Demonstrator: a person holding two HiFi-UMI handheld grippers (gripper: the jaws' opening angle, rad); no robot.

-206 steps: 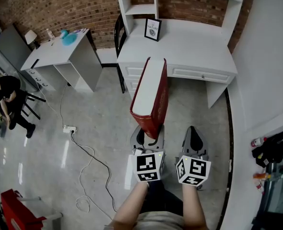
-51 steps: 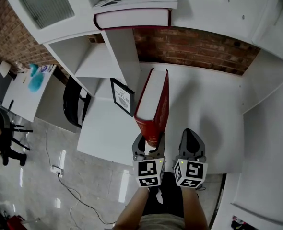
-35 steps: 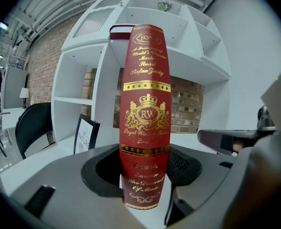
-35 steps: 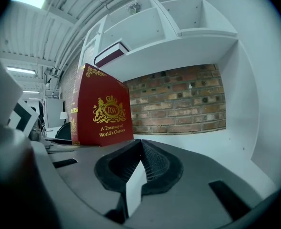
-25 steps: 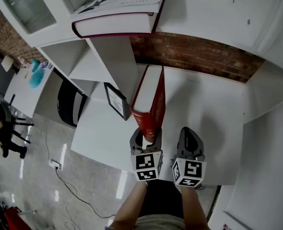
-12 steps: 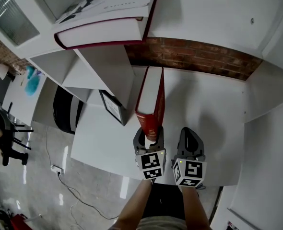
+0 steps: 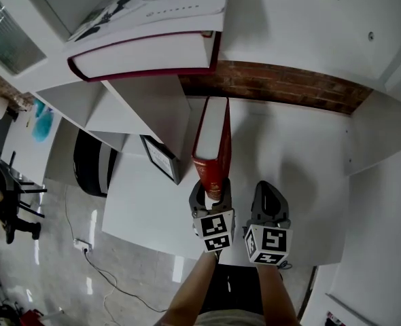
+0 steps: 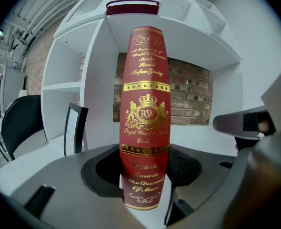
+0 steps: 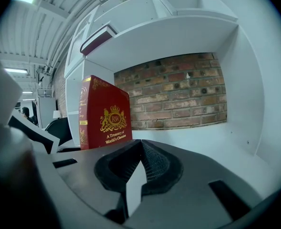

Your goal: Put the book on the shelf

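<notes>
1. The thick red hardcover book (image 7: 210, 172) stands upright in the head view, spine toward the person, over the white counter (image 7: 295, 168) and just right of an upright panel of the white shelf unit (image 7: 161, 107). The left gripper (image 7: 211, 194) clasps its near end. The right gripper (image 7: 268, 197) sits just beside it, apart from the book. A black-framed picture (image 7: 161, 159) leans to the left of the book, and a second large book (image 7: 143, 56) lies flat on the shelf above.
2. In the left gripper view, the jaws are clamped on the lower part of the gold-lettered spine, and the book rises upright before the red brick wall (image 8: 193, 94). Whether its bottom edge touches the counter cannot be told.
3. In the right gripper view, the jaws are drawn together with nothing between them. The red book stands to the left, front cover showing.
</notes>
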